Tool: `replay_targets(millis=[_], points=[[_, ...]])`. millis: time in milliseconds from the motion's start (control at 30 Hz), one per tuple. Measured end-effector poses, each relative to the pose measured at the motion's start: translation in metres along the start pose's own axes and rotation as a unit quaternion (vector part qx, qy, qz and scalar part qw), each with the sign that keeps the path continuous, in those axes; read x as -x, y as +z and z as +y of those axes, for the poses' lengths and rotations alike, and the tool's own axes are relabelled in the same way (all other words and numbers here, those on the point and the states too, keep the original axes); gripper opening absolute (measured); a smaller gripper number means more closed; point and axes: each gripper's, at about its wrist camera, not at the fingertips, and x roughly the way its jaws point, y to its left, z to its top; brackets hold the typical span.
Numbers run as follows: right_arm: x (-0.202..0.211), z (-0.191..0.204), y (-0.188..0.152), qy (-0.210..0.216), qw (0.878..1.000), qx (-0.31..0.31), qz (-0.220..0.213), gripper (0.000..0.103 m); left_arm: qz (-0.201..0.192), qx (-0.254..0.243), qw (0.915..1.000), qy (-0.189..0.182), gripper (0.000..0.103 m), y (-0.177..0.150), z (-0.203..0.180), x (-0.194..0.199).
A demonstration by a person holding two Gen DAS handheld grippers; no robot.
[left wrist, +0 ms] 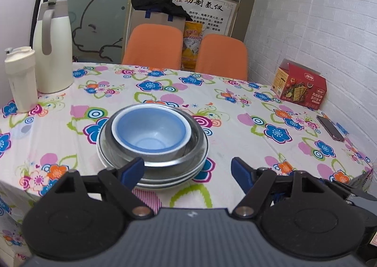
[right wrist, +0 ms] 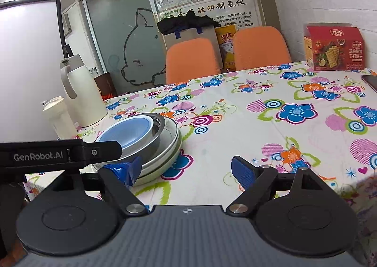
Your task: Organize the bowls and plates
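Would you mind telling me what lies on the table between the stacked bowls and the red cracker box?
Nothing: in the left wrist view, only bare floral tablecloth stretches between the stacked bowls and the red cracker box.

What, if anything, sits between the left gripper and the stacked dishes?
Nothing visible. The left gripper is open right at the near edge of the stack, with the blue bowl nested in the metal bowl on the plates. Only bare tablecloth surrounds the stack; the bottle and jug stand far left.
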Motion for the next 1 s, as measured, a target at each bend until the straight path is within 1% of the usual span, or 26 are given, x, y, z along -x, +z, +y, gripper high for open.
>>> replay_targets(millis=[133, 367, 467, 600, 700, 800, 933, 1000], points=[[0.017, -0.003, -0.013, -0.008, 1.0, 0.003, -0.01, 0.07, -0.002, -0.012, 0.9999, 0.003, 0.075, -0.014, -0.009, 0.014], [0.051, -0.008, -0.026, -0.026, 0.999, 0.001, -0.044, 0.07, -0.038, -0.029, 0.9988, 0.007, 0.075, -0.031, -0.021, 0.05], [0.064, -0.014, -0.028, -0.021, 0.998, -0.019, -0.064, 0.07, -0.047, -0.054, 0.9973, 0.019, 0.075, -0.038, -0.027, 0.063], [0.074, -0.022, -0.027, -0.024, 0.996, -0.038, -0.083, 0.07, -0.047, -0.058, 0.9971, 0.015, 0.075, -0.048, -0.027, 0.069], [0.081, -0.024, -0.031, -0.026, 0.995, -0.04, -0.092, 0.07, -0.04, -0.061, 0.9972, 0.011, 0.075, -0.056, -0.027, 0.068], [0.085, -0.024, -0.038, -0.037, 0.995, -0.03, -0.09, 0.07, -0.035, -0.059, 0.9976, 0.008, 0.075, -0.06, -0.025, 0.065], [0.083, -0.022, -0.05, -0.048, 0.997, -0.005, -0.064, 0.07, -0.029, -0.056, 0.9979, 0.012, 0.075, -0.064, -0.026, 0.061], [0.08, -0.019, -0.052, -0.052, 0.997, 0.013, -0.05, 0.07, -0.031, -0.063, 0.9972, 0.023, 0.075, -0.066, -0.029, 0.061]])
